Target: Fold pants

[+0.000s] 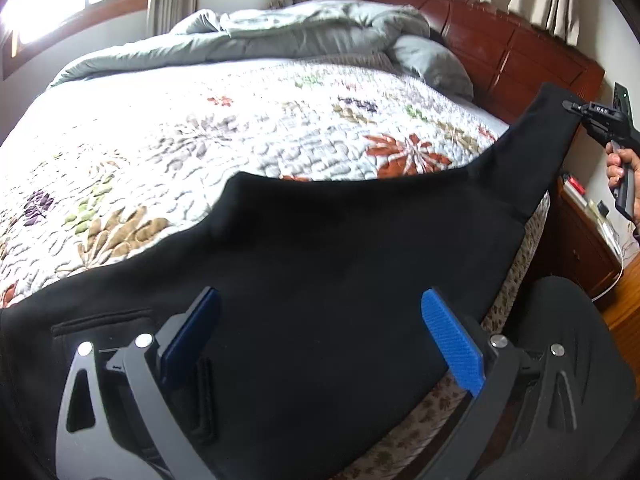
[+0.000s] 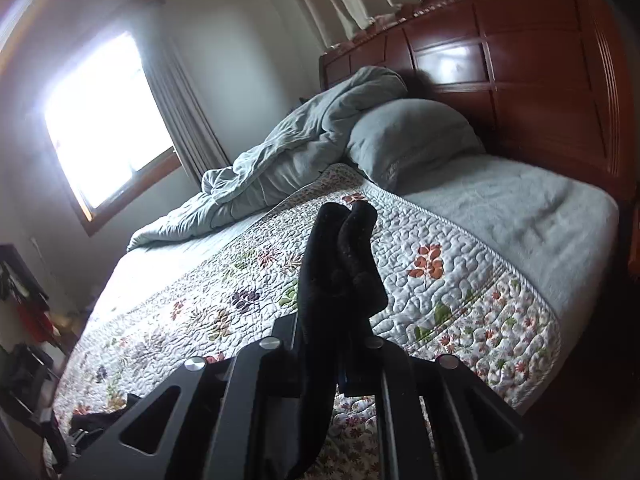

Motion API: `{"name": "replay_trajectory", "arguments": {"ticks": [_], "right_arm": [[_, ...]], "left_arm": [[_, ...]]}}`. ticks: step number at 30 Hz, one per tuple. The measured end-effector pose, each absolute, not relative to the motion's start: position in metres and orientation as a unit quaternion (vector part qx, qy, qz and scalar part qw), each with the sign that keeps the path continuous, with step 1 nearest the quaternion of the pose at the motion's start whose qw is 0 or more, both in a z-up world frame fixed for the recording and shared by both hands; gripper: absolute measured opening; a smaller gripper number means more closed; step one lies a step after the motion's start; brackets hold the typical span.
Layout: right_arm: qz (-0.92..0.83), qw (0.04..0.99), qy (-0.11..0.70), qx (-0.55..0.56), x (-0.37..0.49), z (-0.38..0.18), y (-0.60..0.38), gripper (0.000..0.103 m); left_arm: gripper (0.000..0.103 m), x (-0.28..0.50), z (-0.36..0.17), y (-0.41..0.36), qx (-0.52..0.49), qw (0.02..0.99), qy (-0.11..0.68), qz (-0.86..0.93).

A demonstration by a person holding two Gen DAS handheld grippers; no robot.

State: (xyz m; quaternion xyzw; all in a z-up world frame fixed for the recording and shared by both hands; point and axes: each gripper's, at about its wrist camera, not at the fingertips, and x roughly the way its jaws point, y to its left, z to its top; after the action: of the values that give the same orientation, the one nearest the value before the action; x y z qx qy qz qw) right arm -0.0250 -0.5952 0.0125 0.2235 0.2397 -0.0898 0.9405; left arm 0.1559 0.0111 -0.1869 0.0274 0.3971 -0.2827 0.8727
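Across the wide bed [image 1: 200, 128], under a quilted white bedspread with stitched leaves in rust, purple and olive [image 1: 168, 148], puffy and pebbled in texture. Beyond that, against the dark red panelled wooden headboard [image 1: 500, 44], a crumpled grey-green duvet [image 1: 280, 32] and a soft grey pillow [image 1: 432, 64].

Spread over the near edge of the bed in the left wrist view: the black fleece pants [image 1: 320, 264], matte and thick, one leg stretched up and to the right, with a pocket opening visible at lower left. At the far end of that leg, the right tongs [image 1: 578, 109], black, pinching the cuff, gripped by a hand [image 1: 618, 168] at the frame's edge. Closer in, the left tongs [image 1: 320, 320] spread wide above the pants fabric, blue ribbed pads [image 1: 452, 344] well apart, nothing between them.

Seen only from the left wrist view: a low red-brown wooden nightstand [image 1: 580, 240] beside the bed, small items on top too blurred to name, and a strip of wooden floor.

Seen only from the right wrist view: the bunched black cuff [image 2: 344, 256] standing up from the pressed-together right tongs [image 2: 342, 360], fabric doubled into two rounded lobes; a pale grey fleecy sheet [image 2: 520, 208] between bedspread and headboard; a bright window with a wooden frame [image 2: 100, 120]; dark cluttered furniture at far left, unclear.
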Motion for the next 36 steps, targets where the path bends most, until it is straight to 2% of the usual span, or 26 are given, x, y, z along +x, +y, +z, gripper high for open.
{"name": "replay_trajectory", "arguments": {"ticks": [4, 7, 23, 36], "right_arm": [[-0.091, 0.950, 0.242, 0.176, -0.021, 0.025, -0.566, 0.010], [-0.090, 0.955, 0.240, 0.150, -0.015, 0.031, -0.545, 0.010], [-0.088, 0.967, 0.236, 0.041, -0.001, 0.048, -0.457, 0.010], [-0.070, 0.970, 0.231, -0.006, 0.009, 0.053, -0.414, 0.010]], "left_arm": [[0.100, 0.154, -0.183, 0.023, -0.008, 0.882, 0.376, -0.283], [0.100, 0.152, -0.181, 0.023, 0.002, 0.891, 0.361, -0.276], [0.100, 0.155, -0.180, 0.044, -0.040, 0.892, 0.355, -0.278], [0.100, 0.155, -0.182, 0.050, -0.043, 0.890, 0.356, -0.281]]}}
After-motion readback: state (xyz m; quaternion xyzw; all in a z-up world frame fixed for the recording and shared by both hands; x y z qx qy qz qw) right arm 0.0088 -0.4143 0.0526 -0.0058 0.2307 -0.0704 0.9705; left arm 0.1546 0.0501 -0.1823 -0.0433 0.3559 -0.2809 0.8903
